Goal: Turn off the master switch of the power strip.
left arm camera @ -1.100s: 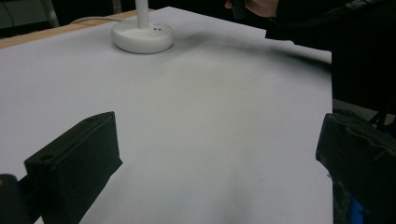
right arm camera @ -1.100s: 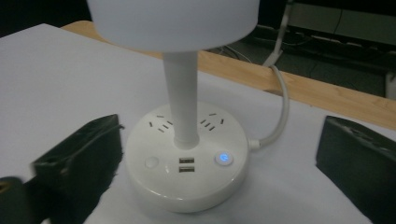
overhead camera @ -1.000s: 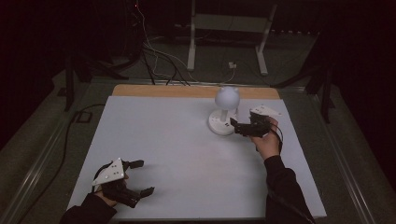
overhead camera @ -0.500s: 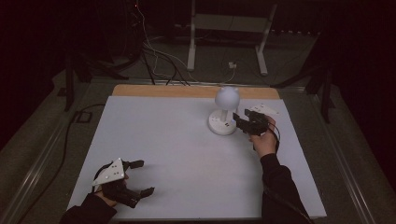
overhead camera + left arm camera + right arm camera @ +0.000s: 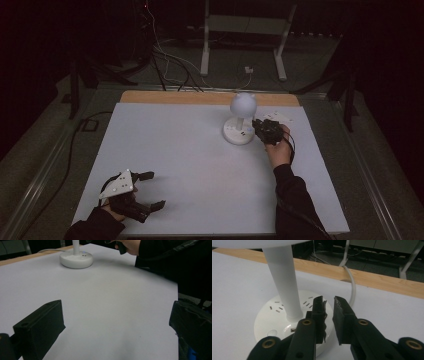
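Observation:
A white table lamp with a globe head [image 5: 243, 104] stands on its round base [image 5: 238, 134] at the far right of the white table top [image 5: 190, 160]. My right gripper [image 5: 261, 129] sits at the base's right edge, held by a hand. In the right gripper view its jaws [image 5: 329, 302] hover over the base [image 5: 269, 315], right of the stem [image 5: 283, 280], almost closed with nothing between them. My left gripper [image 5: 155, 190] rests open near the front left corner. The left gripper view has its jaws [image 5: 117, 322] spread wide over bare table, the lamp base [image 5: 76, 259] far off.
The lamp's white cord [image 5: 352, 287] runs off the back over the wooden table edge [image 5: 200, 97]. Cables and a metal stand [image 5: 240, 30] lie on the dark floor behind. A dark sleeve [image 5: 175, 262] crosses the table's right side.
My right gripper has slid left toward the lamp, its tips now over the base's rim. The left gripper has stayed put and open.

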Available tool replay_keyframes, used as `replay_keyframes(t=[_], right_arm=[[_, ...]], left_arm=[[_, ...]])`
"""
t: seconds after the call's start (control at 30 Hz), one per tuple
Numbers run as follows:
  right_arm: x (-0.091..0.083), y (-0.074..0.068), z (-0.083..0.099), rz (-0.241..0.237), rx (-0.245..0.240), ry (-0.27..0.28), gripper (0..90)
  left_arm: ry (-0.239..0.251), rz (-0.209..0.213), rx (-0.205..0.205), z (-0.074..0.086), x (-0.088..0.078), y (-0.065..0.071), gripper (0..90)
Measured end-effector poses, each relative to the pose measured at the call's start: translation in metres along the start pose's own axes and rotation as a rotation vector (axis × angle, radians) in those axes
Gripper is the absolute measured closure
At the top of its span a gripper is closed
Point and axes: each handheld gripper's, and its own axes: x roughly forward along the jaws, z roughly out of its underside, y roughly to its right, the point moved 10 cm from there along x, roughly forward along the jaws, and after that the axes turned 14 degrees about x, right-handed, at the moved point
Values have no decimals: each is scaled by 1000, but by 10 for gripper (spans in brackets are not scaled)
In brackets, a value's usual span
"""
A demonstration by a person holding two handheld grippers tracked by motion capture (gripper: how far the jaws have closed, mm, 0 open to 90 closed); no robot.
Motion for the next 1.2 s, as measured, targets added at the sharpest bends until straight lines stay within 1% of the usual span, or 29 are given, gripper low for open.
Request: replay_keyframes(t=[0.07, 0.13, 0.27, 0.37, 0.53, 0.6, 0.67, 0.8, 0.9, 1.1, 1.13, 1.2], right_arm=[[2, 0, 1, -10, 8, -10, 817], [4, 1, 2, -2, 11, -8, 847], [7, 2, 6, 10, 34, -15, 900], [9, 3, 9, 18, 56, -17, 900], [12, 4, 11, 26, 53, -17, 900], [14, 4, 13, 23, 68, -25, 900], [16, 5, 15, 27, 61, -29, 900], [20, 5, 17, 24, 74, -31, 900], [23, 3, 20, 26, 56, -39, 900], [28, 1, 23, 27, 49, -56, 900], [28, 2, 22, 32, 46, -52, 900], [29, 2, 22, 26, 48, -52, 900]], left_arm=[[1, 0, 1, 0, 0, 0, 3], [0, 1, -2, 0, 0, 0, 3], [1, 0, 1, 0, 0, 0, 3], [-1, 0, -2, 0, 0, 0, 3], [-1, 0, -4, 0, 0, 0, 3], [-2, 1, -2, 0, 0, 0, 3], [1, 0, -3, 0, 0, 0, 3], [0, 1, -4, 0, 0, 0, 3], [2, 1, -7, 0, 0, -1, 3], [1, 1, -7, 0, 0, -1, 3], [1, 1, -7, 0, 0, -1, 3], [1, 1, -6, 0, 0, -1, 3]])
